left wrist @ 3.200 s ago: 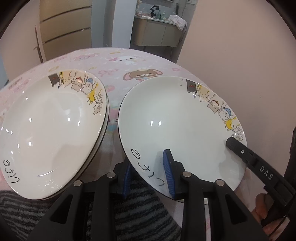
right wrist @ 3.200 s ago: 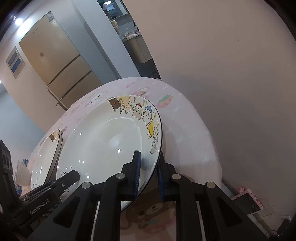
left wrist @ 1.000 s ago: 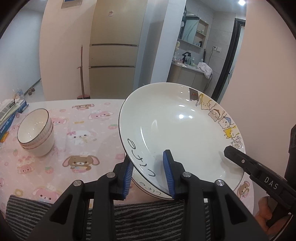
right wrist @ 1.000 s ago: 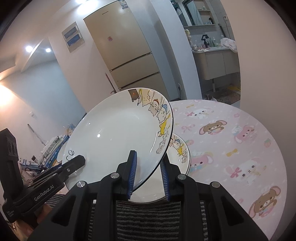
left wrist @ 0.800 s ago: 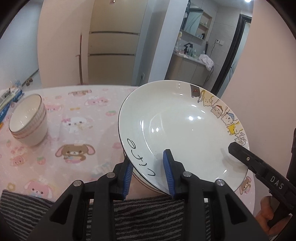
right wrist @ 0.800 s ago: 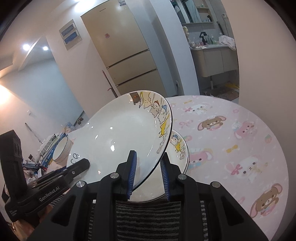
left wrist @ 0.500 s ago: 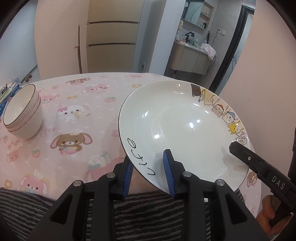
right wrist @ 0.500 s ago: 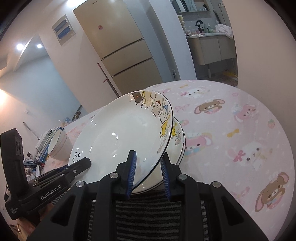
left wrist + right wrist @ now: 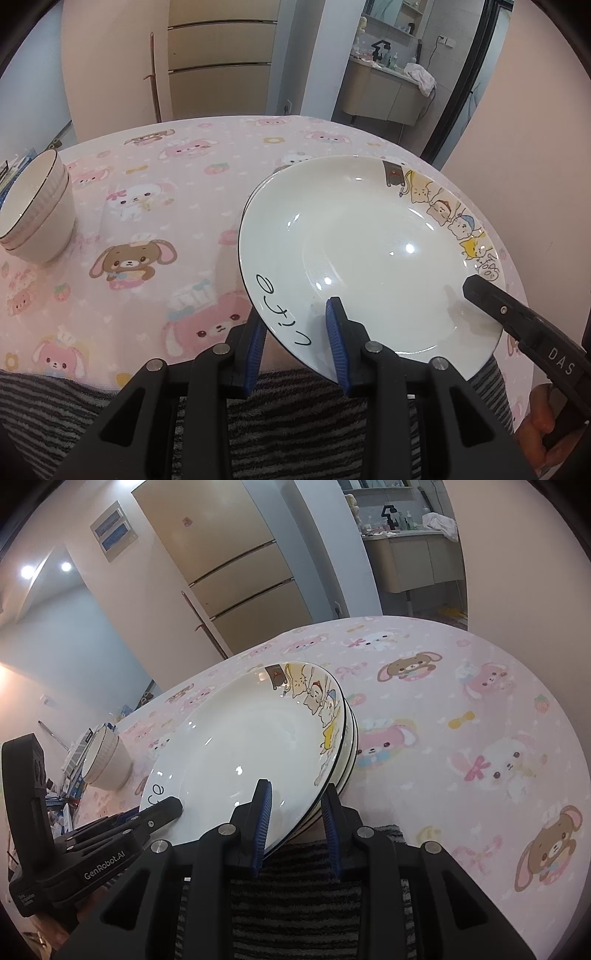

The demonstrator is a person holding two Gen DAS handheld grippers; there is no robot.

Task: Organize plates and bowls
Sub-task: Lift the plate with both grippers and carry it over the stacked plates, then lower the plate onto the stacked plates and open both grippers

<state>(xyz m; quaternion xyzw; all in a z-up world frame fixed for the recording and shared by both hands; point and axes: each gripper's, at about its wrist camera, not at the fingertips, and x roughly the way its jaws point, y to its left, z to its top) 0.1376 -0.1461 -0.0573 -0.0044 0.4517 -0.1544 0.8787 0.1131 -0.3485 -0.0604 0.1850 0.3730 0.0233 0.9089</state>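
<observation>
Two grippers hold one cartoon-printed plate (image 9: 369,258) by opposite parts of its near rim. The left gripper (image 9: 295,343) has its blue pads closed on the rim beside the handwritten lettering; the right gripper (image 9: 297,823) clamps the rim on the side below the printed animals, one pad above the plate and one beneath.

Relative to the plate stack (image 9: 349,746) on the pink tablecloth (image 9: 461,709), the held plate sits directly above, tilted: its far edge appears to rest on or just over the stack, while its near edge is raised between the jaws. Whether it touches cannot be told. The coming move is judged to turn on lowering that near edge until both rims align, then releasing.

Beyond the stack, to its left, nested bowls (image 9: 33,214) stand well apart.
</observation>
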